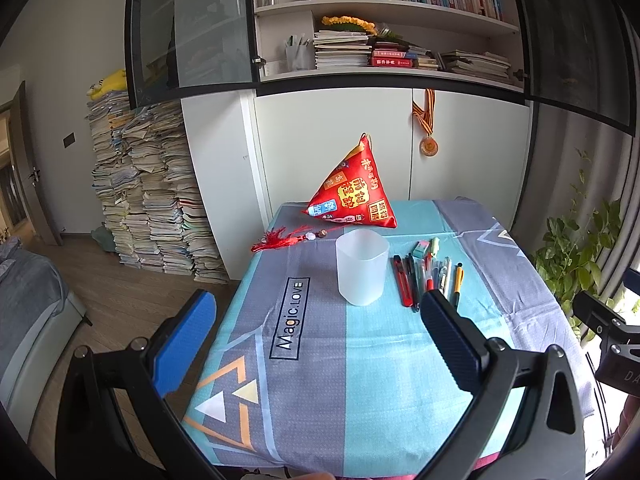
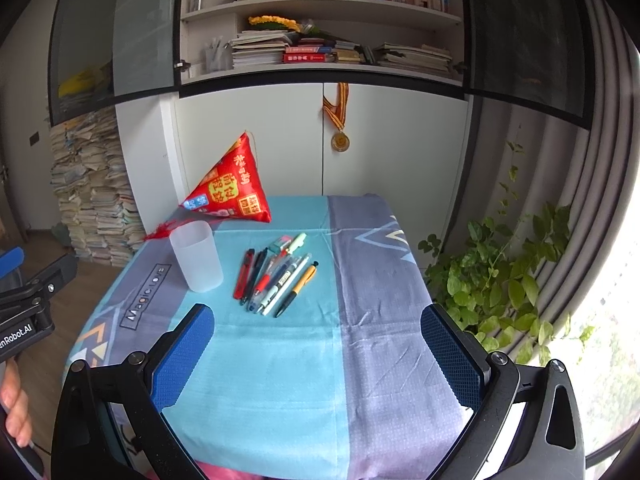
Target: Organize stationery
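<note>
A frosted plastic cup (image 1: 362,267) (image 2: 197,256) stands upright on the cloth-covered table (image 1: 328,380) (image 2: 280,380). Just right of it lie several pens (image 1: 434,276) (image 2: 276,280), with a red utility knife (image 1: 402,280) (image 2: 244,274), an eraser (image 1: 421,249) (image 2: 279,245) and a pale green correction tape (image 1: 435,245) (image 2: 297,243). My left gripper (image 1: 320,322) hovers open above the table's near part, short of the cup. My right gripper (image 2: 318,336) is open too, near the front edge, with the pens ahead of it. Neither holds anything.
A red pyramid-shaped pouch (image 1: 354,190) (image 2: 230,186) with a red tassel (image 1: 276,239) sits at the table's far edge, against white cabinets. A medal (image 1: 429,145) hangs on a cabinet door. A paper stack (image 1: 148,192) stands left, a leafy plant (image 2: 500,272) right.
</note>
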Available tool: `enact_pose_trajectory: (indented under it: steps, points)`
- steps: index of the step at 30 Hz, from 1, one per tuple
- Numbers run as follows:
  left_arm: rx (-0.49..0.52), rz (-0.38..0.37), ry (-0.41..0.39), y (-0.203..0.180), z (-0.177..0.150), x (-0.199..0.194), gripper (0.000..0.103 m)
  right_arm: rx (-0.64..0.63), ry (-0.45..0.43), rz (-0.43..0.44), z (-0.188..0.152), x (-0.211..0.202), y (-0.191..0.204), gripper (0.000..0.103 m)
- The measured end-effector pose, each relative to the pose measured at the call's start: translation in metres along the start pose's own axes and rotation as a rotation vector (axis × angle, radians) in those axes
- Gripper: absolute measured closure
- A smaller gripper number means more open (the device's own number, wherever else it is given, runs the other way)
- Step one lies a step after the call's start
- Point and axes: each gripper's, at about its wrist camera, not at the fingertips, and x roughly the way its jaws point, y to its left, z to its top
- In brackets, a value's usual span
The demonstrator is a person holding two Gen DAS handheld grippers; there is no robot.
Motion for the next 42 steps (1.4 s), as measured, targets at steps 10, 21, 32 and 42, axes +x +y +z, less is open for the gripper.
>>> enact_pose_trajectory:
  steps: [10,21,32,42]
  points:
    - [0.004,-0.003,0.003,-0.001,0.000,0.003,0.001,-0.006,0.000,-0.001,0.000,0.002,0.001,0.000]
    - [0.005,-0.005,0.014,-0.001,-0.001,0.006,0.001,-0.012,0.011,-0.004,0.001,0.006,0.004,0.000]
    - [0.009,-0.008,0.032,0.000,-0.001,0.011,0.001,-0.015,0.021,-0.007,-0.002,0.011,0.004,0.000]
    - [0.010,-0.009,0.054,0.000,-0.002,0.017,0.001,-0.017,0.044,-0.010,-0.005,0.019,0.003,0.000]
